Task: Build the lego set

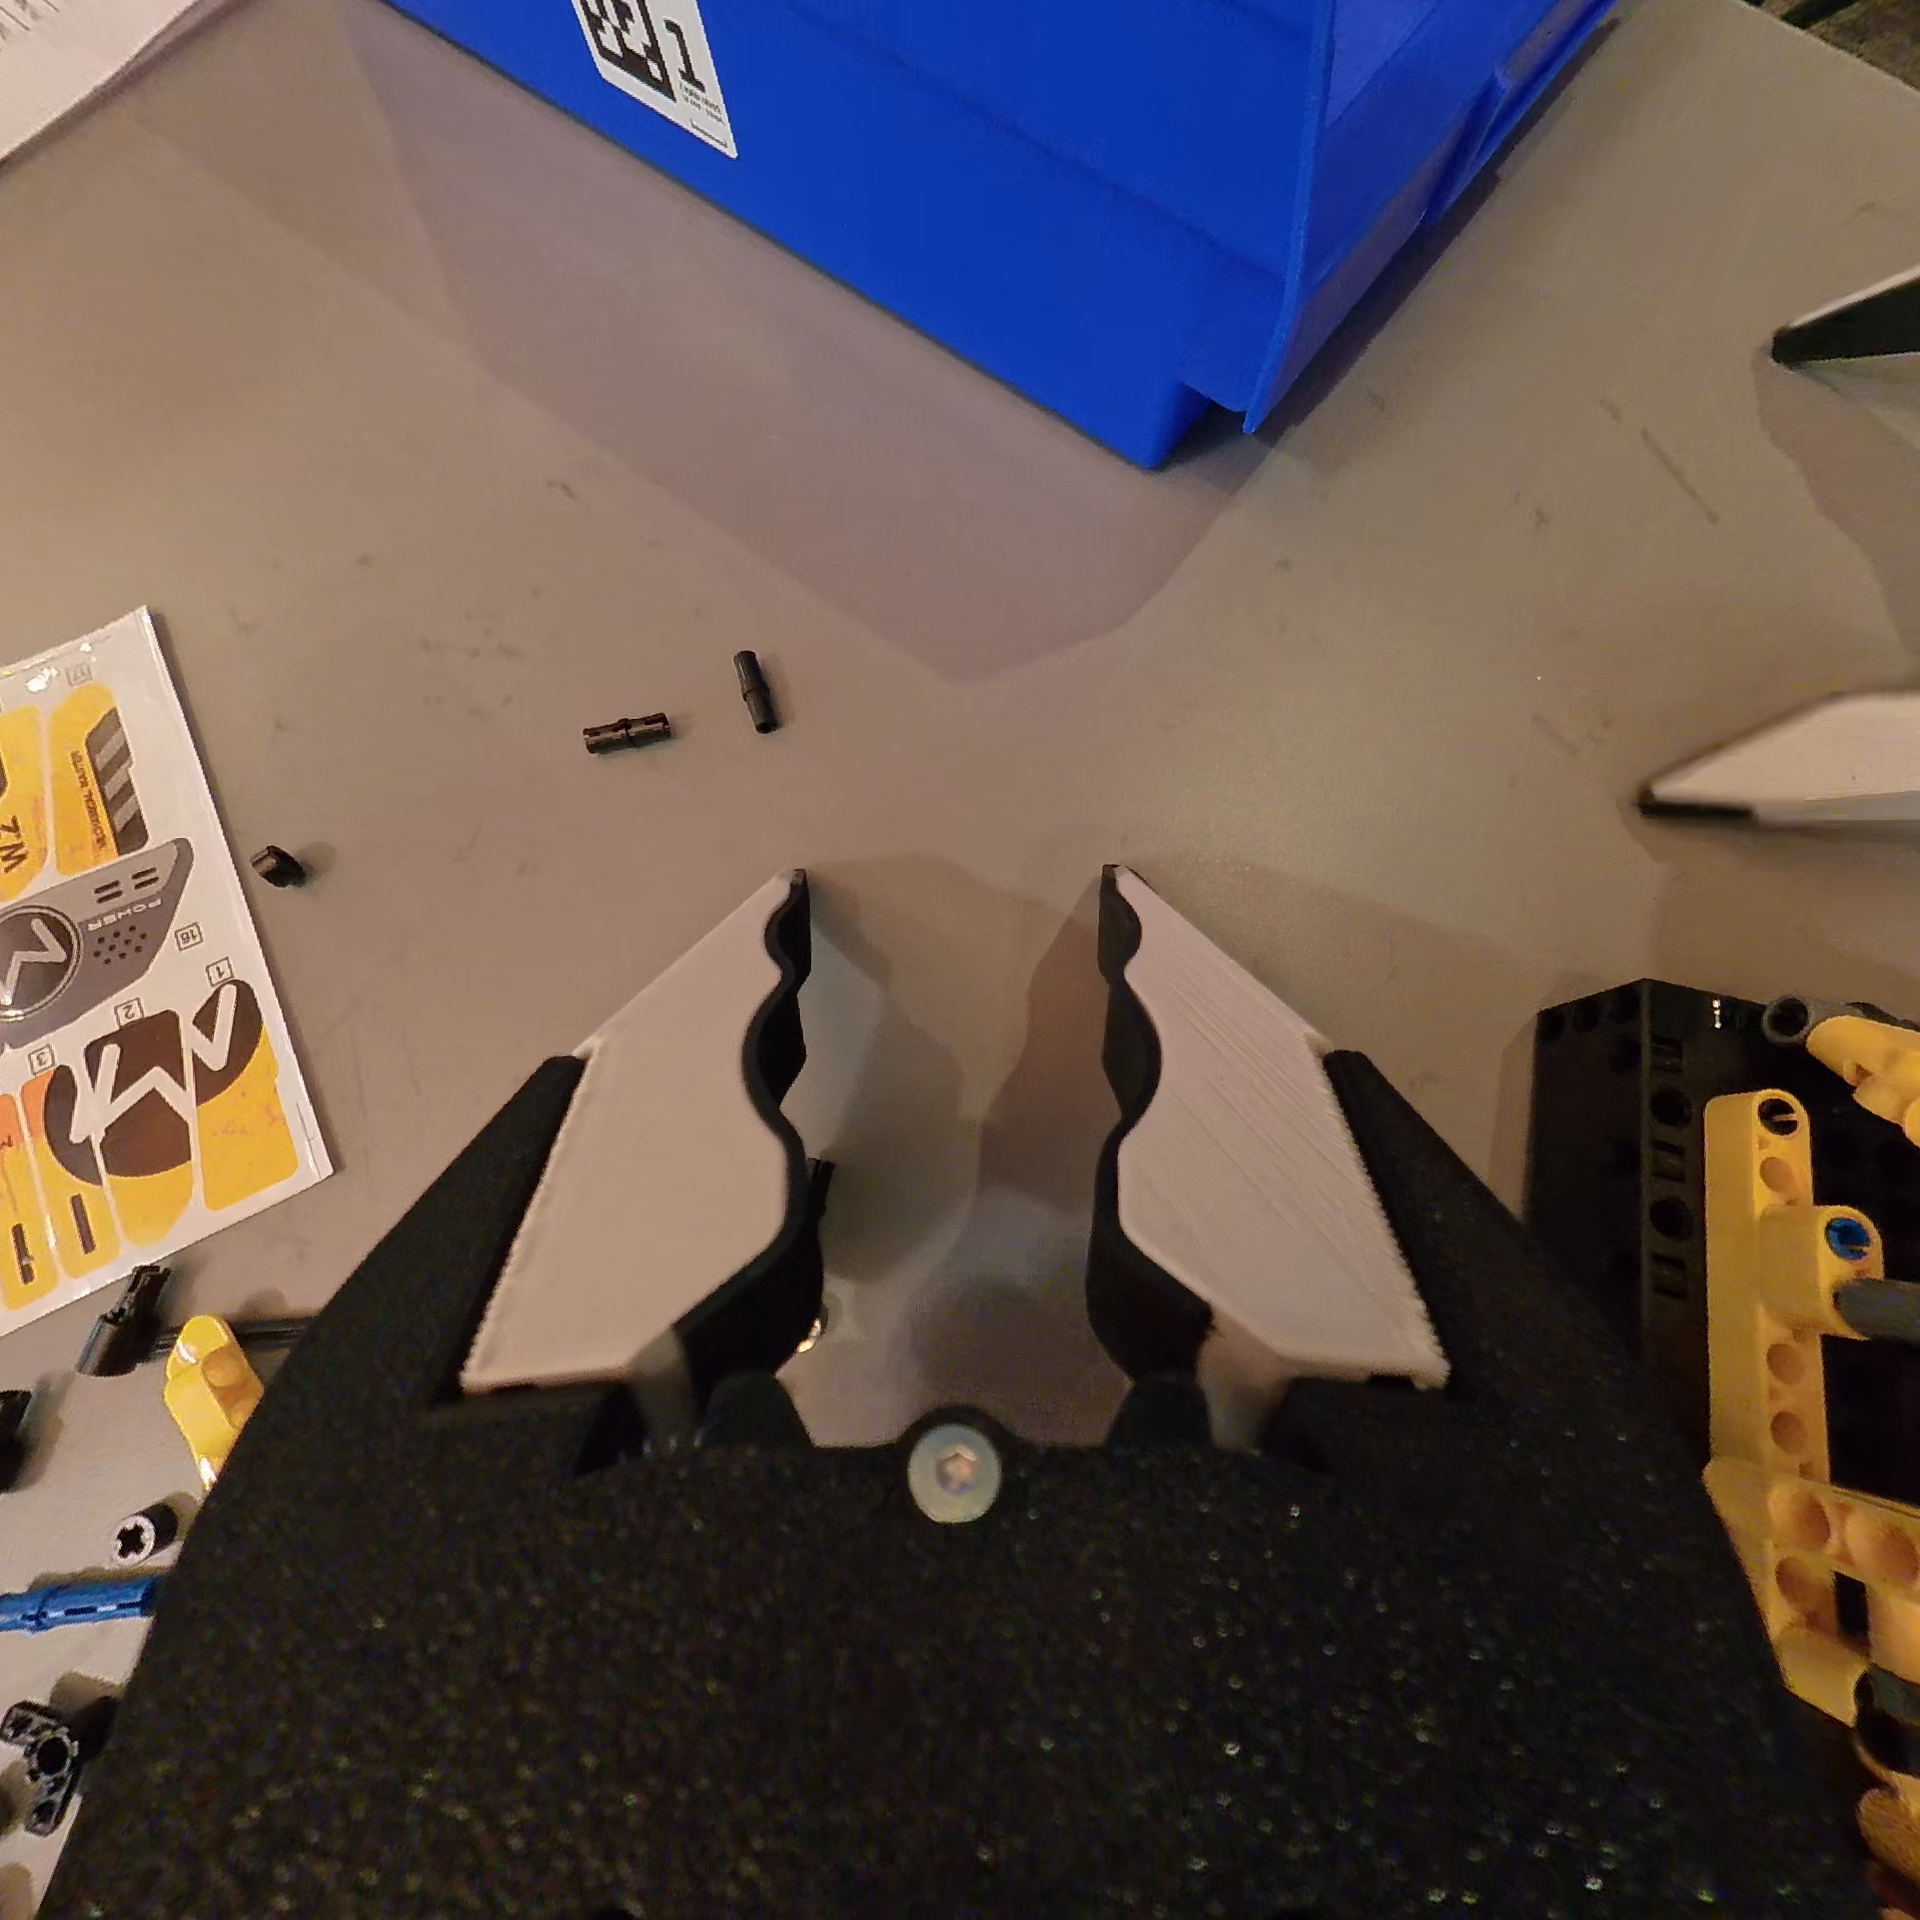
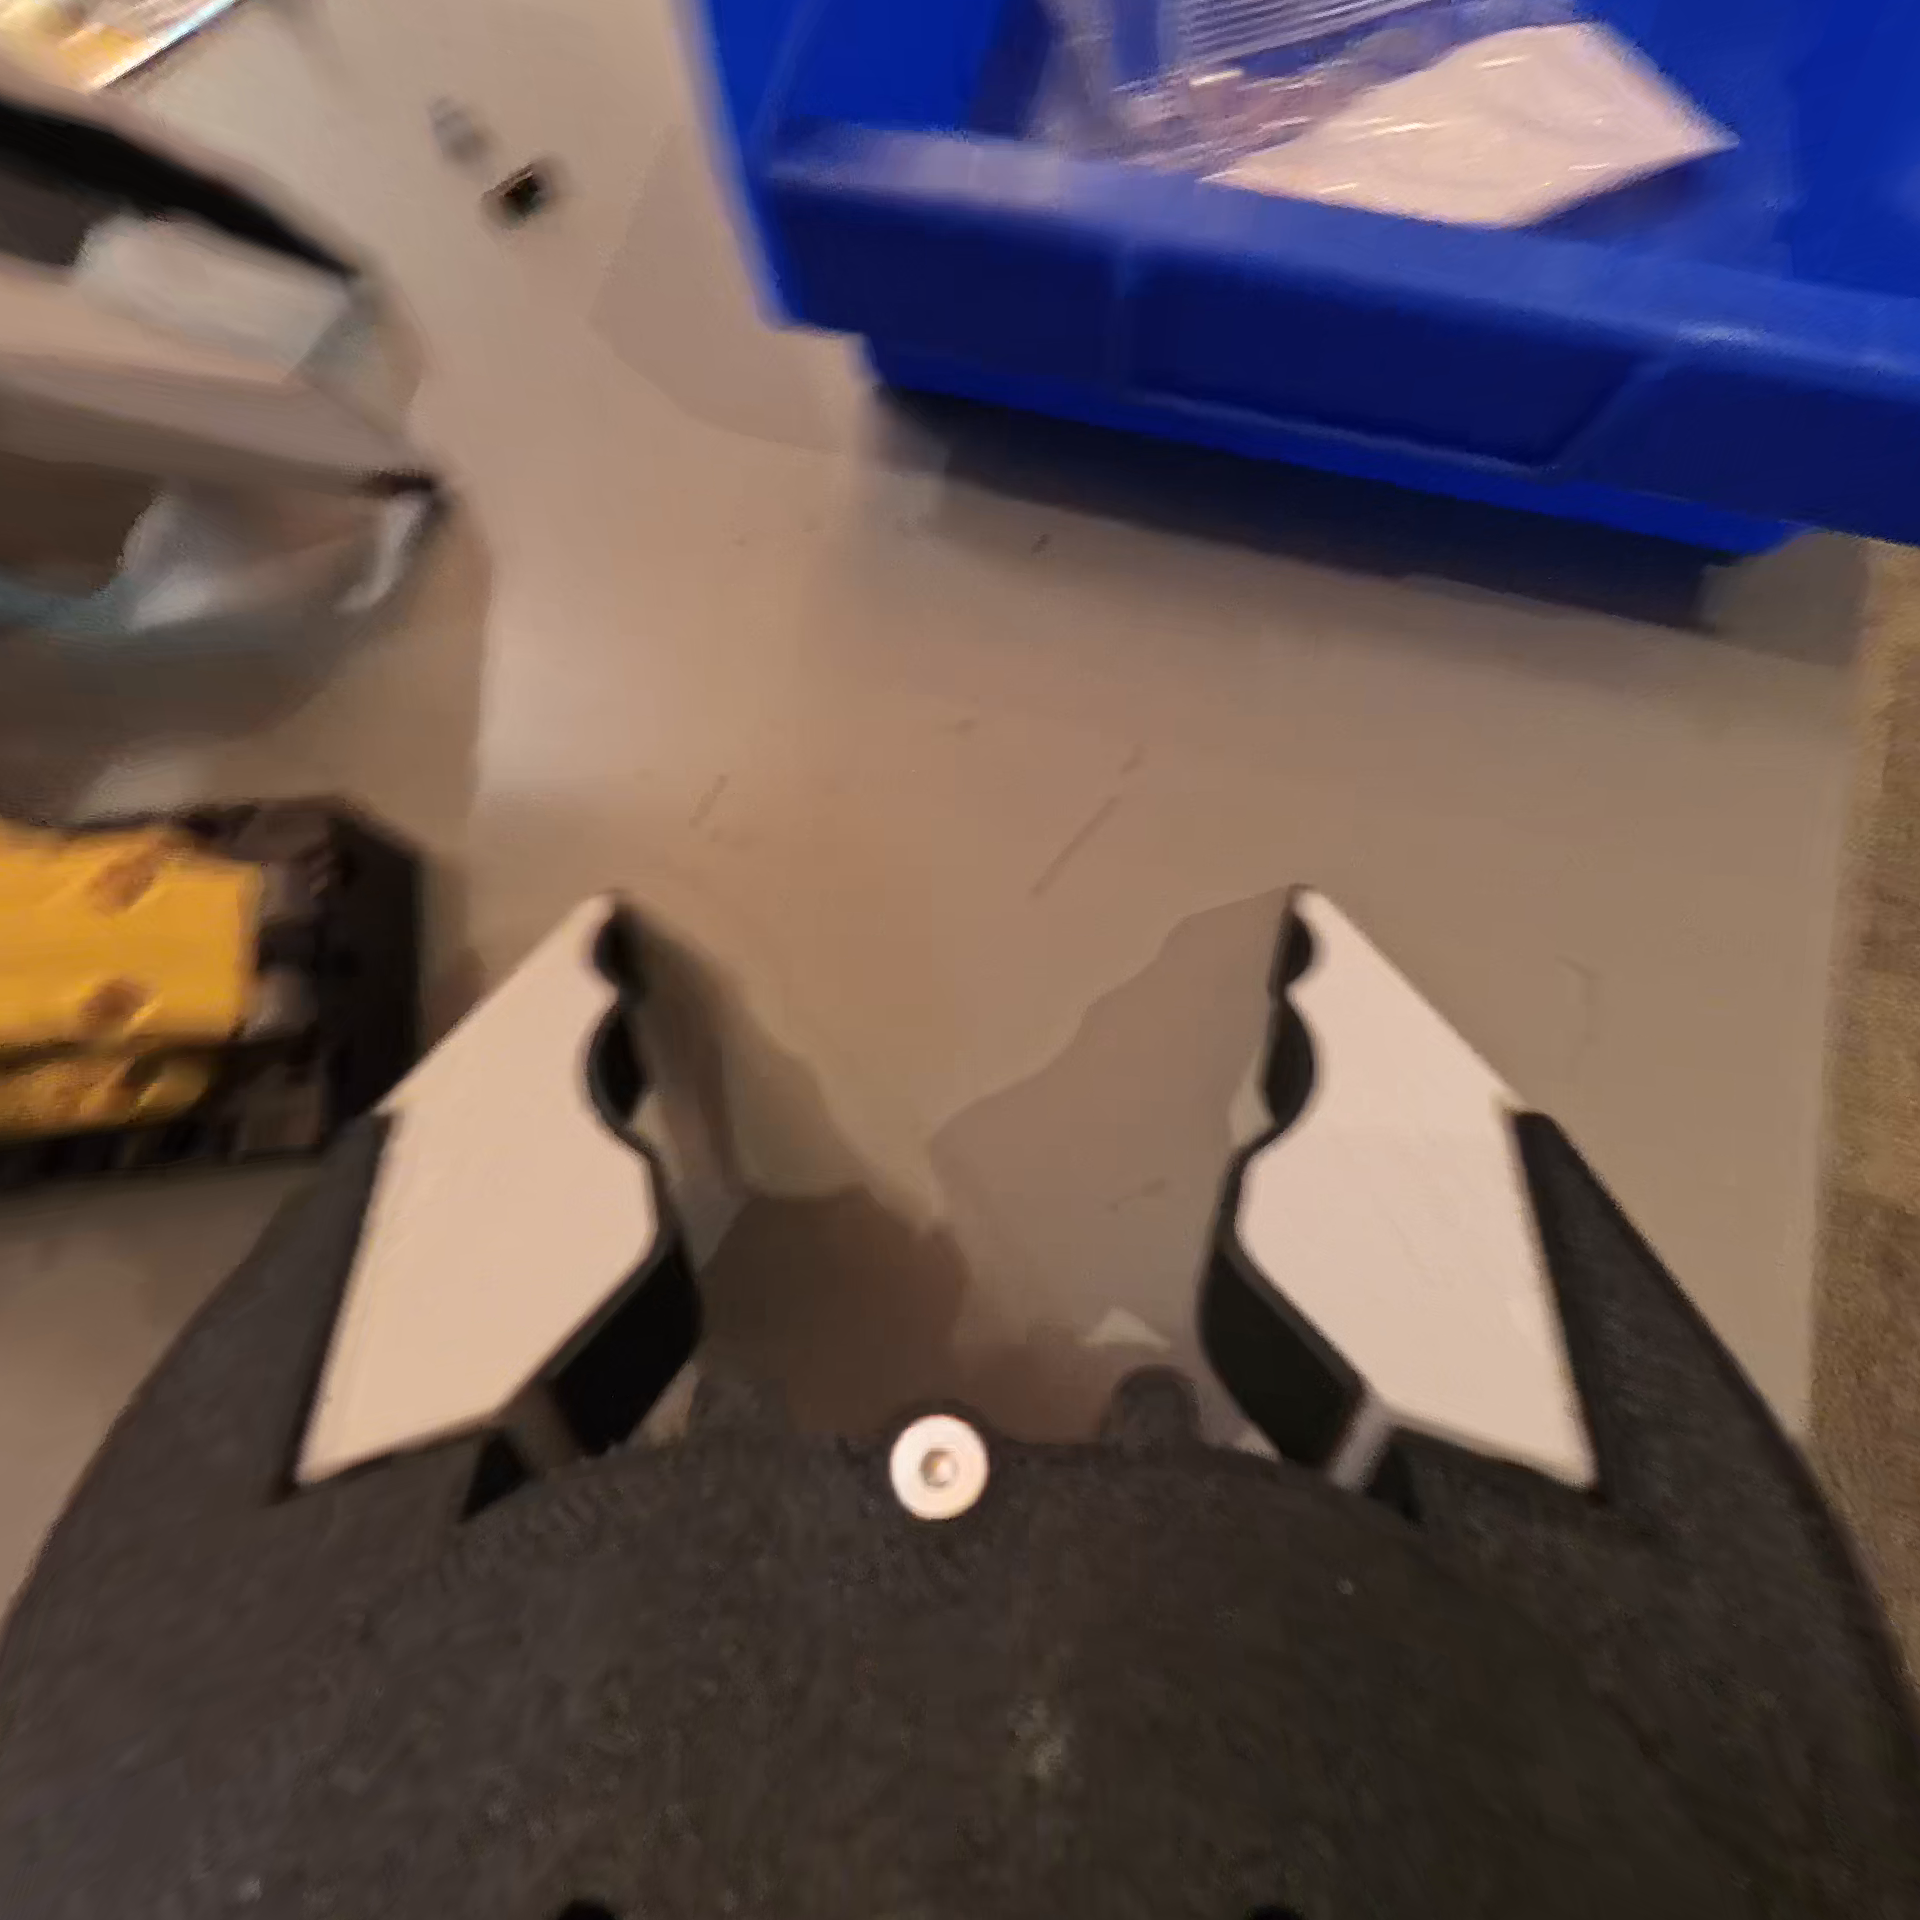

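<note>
My left gripper (image 1: 954, 878) is open and empty above a grey table (image 1: 935, 644). Two small black connector pins (image 1: 627, 734) (image 1: 755, 692) lie just ahead of it, and a third black piece (image 1: 278, 864) lies to the left. A yellow and black brick assembly (image 1: 1756, 1299) stands close to its right finger. My right gripper (image 2: 954, 909) is open and empty over bare table (image 2: 935, 727); this view is blurred. The same yellow and black assembly (image 2: 187, 987) sits left of its left finger. The other gripper's pale fingers (image 1: 1808, 769) show at the right edge.
A blue plastic bin (image 1: 987, 208) stands ahead, also in the right wrist view (image 2: 1299, 312), with clear bags inside. A sticker sheet (image 1: 114, 956) lies at left, with loose yellow, black and blue parts (image 1: 125, 1455) below it. The table edge (image 2: 1860, 1039) is at right.
</note>
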